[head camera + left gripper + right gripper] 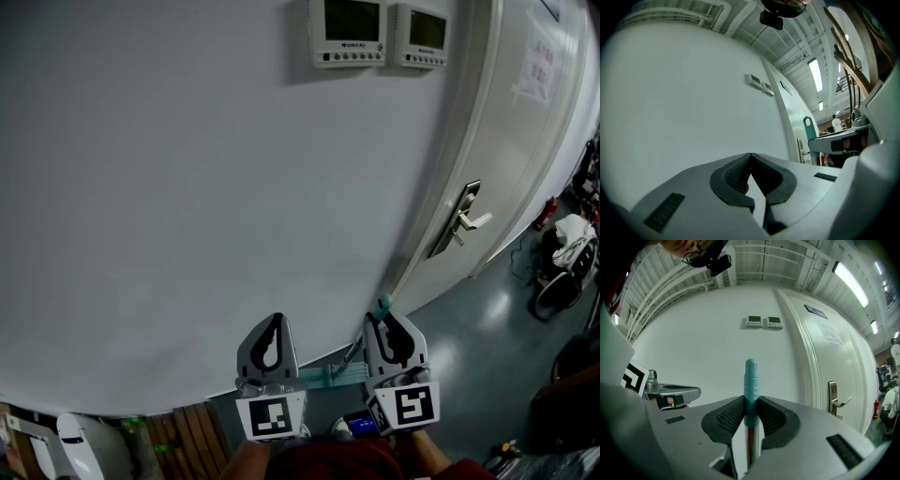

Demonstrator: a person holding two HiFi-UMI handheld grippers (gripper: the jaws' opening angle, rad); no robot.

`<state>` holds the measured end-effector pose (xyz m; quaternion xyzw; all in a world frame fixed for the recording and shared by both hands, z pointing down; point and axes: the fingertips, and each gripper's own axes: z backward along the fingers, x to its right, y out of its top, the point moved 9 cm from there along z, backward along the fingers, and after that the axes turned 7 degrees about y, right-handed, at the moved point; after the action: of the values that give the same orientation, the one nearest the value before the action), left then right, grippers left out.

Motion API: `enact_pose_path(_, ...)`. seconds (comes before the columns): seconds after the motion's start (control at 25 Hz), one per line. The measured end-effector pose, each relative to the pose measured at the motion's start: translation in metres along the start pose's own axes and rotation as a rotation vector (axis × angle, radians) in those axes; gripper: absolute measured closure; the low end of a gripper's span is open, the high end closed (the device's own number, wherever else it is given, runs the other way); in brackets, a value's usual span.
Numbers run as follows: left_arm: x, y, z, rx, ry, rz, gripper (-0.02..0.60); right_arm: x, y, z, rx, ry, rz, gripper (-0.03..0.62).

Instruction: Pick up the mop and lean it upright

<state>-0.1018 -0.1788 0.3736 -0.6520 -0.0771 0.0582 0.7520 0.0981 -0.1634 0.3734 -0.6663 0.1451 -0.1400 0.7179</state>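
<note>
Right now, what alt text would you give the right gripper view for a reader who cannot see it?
The right tool grips the teal top of a mop handle, held upright in front of a white wall. Two control panels hang on it, a white door with a metal lever stands at right, and the left tool shows at left.

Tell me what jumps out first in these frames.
The teal mop handle stands upright, clamped in the right gripper, in front of a bare white wall. To its left, the left gripper is shut and empty. High on the wall sits a pair of control panels, with a white door and its lever handle to the right.
</note>
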Motion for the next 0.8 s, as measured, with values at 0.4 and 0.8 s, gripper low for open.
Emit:
enact_pose_path(0.4, 0.003, -0.003, -0.003, -0.001, -0.004, -0.003, 0.568, 0.007, -0.012, -0.001, -0.043, -0.034, 0.010, 0.490)
enact_pose_path(0.8, 0.004, -0.007, -0.006, -0.008, -0.007, 0.001, 0.568, 0.020, -0.043, 0.000, -0.129, -0.089, 0.015, 0.491)
